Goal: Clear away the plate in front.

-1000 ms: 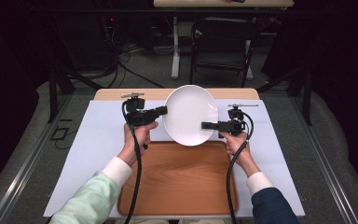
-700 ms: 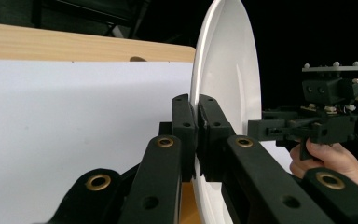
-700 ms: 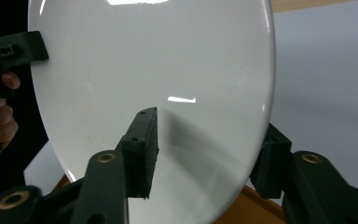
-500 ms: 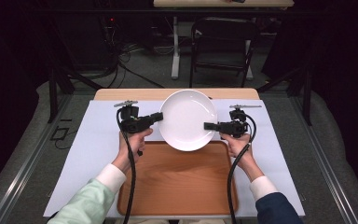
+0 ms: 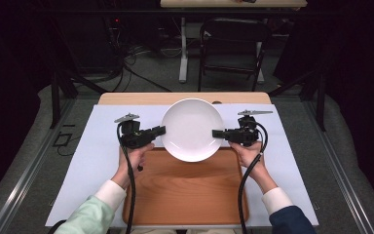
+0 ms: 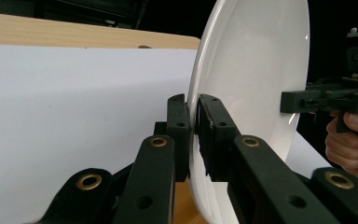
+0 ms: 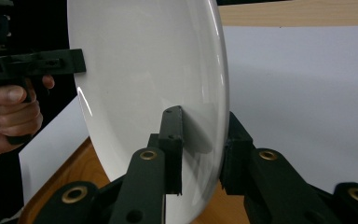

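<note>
Currently I am holding the white plate [image 5: 192, 129] above the far edge of the wooden tray [image 5: 185, 192], left tongs [image 5: 160, 130] pinching its left rim, right tongs [image 5: 216, 133] pinching its right rim. White sheet [image 5: 87, 161] is covering the tabletop [image 5: 126, 98].

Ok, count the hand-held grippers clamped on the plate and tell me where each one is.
2. The left hand-held gripper pinches the white plate at its left rim; the right hand-held gripper pinches its right rim, opposite.
</note>
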A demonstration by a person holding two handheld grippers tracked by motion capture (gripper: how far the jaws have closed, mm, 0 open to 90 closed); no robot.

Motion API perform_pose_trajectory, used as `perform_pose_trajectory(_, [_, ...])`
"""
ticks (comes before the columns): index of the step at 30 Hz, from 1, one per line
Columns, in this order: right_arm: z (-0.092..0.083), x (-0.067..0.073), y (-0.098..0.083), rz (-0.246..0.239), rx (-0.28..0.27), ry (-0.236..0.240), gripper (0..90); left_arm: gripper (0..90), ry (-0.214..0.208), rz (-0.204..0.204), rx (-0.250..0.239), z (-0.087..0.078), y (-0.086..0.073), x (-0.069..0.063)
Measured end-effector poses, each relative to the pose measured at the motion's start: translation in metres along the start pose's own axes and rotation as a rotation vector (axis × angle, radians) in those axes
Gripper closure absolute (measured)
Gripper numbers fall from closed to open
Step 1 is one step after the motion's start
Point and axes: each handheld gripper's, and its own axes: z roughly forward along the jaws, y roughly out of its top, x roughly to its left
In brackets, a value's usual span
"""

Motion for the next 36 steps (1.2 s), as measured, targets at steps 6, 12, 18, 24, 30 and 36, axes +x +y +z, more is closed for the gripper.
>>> perform_pose_trajectory(6, [-0.002,0.007,0.001,-0.028,0.005,-0.004,77.2,82.2,-0.005,0.009,0.002,-0.002,-0.004,0.004])
perform_pose_trajectory(12, [-0.008,0.015,0.001,-0.054,-0.006,-0.011,78.3,81.8,-0.017,0.031,-0.001,-0.006,-0.005,0.001])
perform_pose_trajectory(18, [-0.015,0.028,0.0,-0.091,-0.015,-0.017,79.6,81.1,-0.016,0.061,-0.003,-0.012,-0.007,-0.003])
perform_pose_trajectory(24, [-0.019,0.037,-0.001,-0.112,-0.026,-0.01,80.5,80.9,-0.016,0.086,-0.011,-0.021,-0.007,-0.005])
perform_pose_trajectory(30, [-0.024,0.045,-0.004,-0.122,-0.03,-0.01,81.5,80.4,-0.021,0.095,-0.005,-0.023,-0.009,-0.009])
perform_pose_trajectory(36, [-0.031,0.048,-0.007,-0.118,-0.041,-0.008,82.0,80.2,-0.028,0.098,-0.004,-0.023,-0.01,-0.013])
